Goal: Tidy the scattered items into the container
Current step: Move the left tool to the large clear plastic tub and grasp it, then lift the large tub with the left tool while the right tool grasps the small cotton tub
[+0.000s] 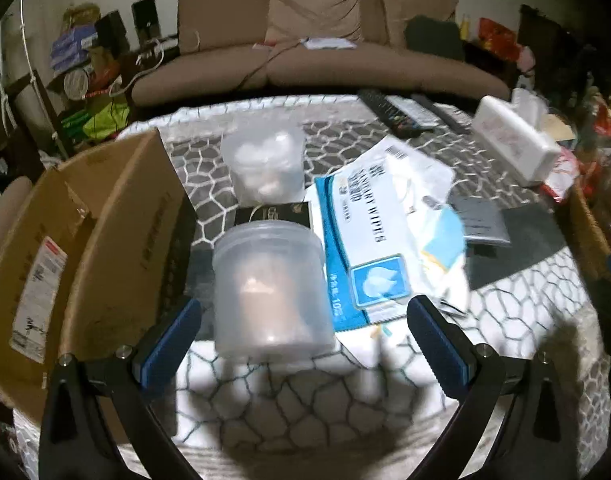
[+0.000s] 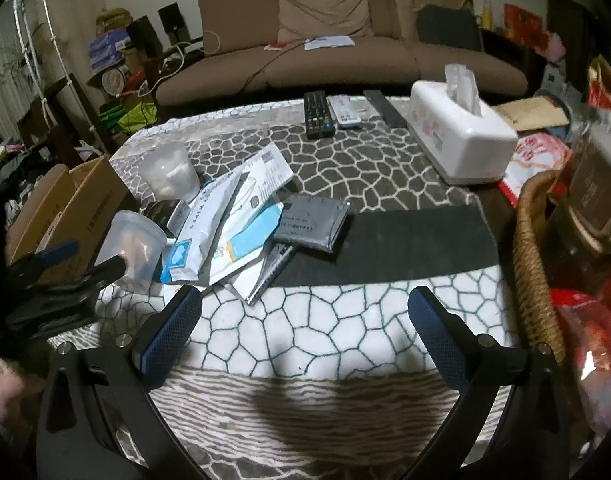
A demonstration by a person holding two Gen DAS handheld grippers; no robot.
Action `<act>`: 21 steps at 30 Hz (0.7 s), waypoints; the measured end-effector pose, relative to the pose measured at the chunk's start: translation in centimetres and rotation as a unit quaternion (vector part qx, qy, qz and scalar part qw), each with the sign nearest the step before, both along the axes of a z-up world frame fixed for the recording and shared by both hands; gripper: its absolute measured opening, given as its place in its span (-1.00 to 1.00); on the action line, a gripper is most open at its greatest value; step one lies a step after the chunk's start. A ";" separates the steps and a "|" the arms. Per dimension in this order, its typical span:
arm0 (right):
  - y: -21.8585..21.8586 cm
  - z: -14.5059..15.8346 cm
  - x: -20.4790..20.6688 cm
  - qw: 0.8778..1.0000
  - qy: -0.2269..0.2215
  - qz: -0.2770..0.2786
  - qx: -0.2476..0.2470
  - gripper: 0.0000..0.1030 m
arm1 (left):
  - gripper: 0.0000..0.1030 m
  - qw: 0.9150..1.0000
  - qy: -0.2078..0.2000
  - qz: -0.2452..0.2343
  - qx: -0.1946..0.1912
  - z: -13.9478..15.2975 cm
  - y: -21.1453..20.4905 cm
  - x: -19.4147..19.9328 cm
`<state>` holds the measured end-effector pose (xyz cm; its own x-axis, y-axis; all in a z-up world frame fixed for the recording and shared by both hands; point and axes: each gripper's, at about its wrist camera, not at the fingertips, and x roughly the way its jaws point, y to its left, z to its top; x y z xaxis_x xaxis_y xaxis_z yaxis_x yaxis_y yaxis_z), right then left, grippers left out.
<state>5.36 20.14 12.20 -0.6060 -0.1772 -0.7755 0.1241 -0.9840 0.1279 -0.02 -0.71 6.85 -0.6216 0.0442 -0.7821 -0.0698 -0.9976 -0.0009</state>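
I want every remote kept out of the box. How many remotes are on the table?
3, all at the far edge near the tissue box: a black remote, a silver remote beside it, and a slim dark remote nearest the box. Others may be hidden.

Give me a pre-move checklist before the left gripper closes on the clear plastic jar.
1. Left gripper jaws open: ok, spread wide.
2. Clear plastic jar between the jaws: not ok, it sits nearer the left jaw, mostly ahead of the tips.
3. Jar upright: ok.
4. Jar free of neighbours: cannot tell; the blue wipes packet lies close on its right.
5. Cardboard box open to receive it: ok, flaps up at the left.
6. Right gripper out of the way: ok, open over bare tablecloth.
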 end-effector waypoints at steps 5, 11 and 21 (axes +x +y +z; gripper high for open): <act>0.2 -2.0 -0.4 1.000 -0.017 0.003 -0.008 1.00 | 1.00 0.998 -0.039 0.029 0.030 -2.6 -1.3 -1.9; 0.1 -3.0 -0.8 0.999 -0.026 0.007 -0.018 1.00 | 0.87 0.996 -0.070 0.036 0.039 -4.8 -1.9 -2.8; -0.2 -3.6 -1.1 0.999 -0.029 0.013 -0.019 1.00 | 0.52 0.995 -0.064 0.049 0.064 -4.8 -2.9 -2.1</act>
<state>4.22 19.93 8.57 -0.5542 -0.2220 -0.8022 0.1407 -0.9749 0.1726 -2.12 -3.61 2.03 -0.5231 0.0925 -0.8472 0.0367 -0.9907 -0.1308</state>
